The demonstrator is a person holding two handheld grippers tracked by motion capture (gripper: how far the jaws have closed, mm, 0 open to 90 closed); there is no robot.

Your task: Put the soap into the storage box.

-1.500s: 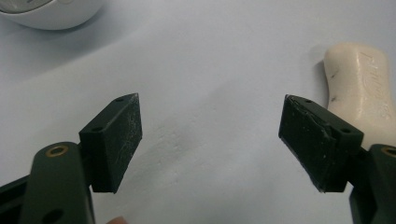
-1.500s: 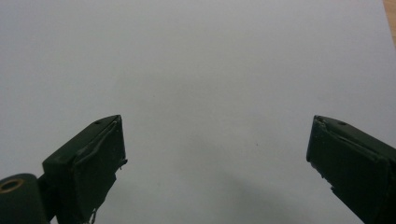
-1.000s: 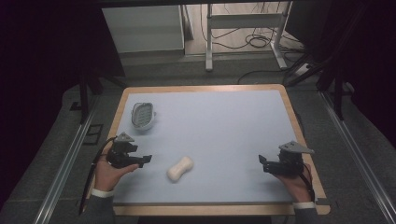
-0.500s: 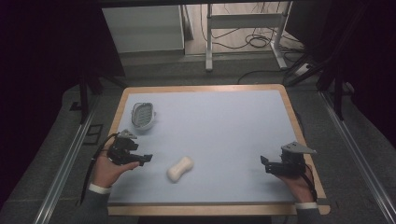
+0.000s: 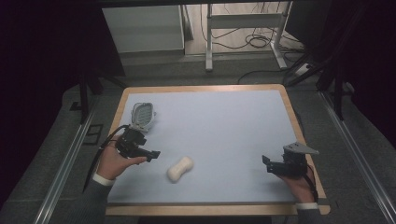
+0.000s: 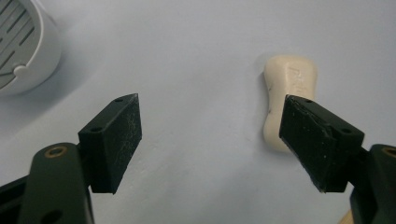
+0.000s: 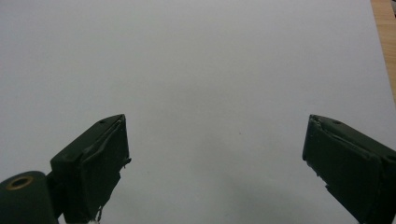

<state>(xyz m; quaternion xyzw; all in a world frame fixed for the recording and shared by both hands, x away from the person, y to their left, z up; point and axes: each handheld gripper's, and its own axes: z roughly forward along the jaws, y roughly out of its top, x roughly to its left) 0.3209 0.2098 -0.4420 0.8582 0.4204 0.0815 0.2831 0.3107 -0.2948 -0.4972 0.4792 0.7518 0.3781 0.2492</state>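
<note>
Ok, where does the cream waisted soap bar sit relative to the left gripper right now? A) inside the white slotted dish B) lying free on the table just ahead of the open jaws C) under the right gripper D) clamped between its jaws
B: the cream waisted soap bar lies loose on the pale blue table, just beyond the left gripper, whose jaws stand wide apart around nothing.

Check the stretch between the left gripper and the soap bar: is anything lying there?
Nothing. In the high view only bare blue table surface separates the left gripper from the soap bar; the left gripper view agrees. The soap dish sits off to the side.
</note>
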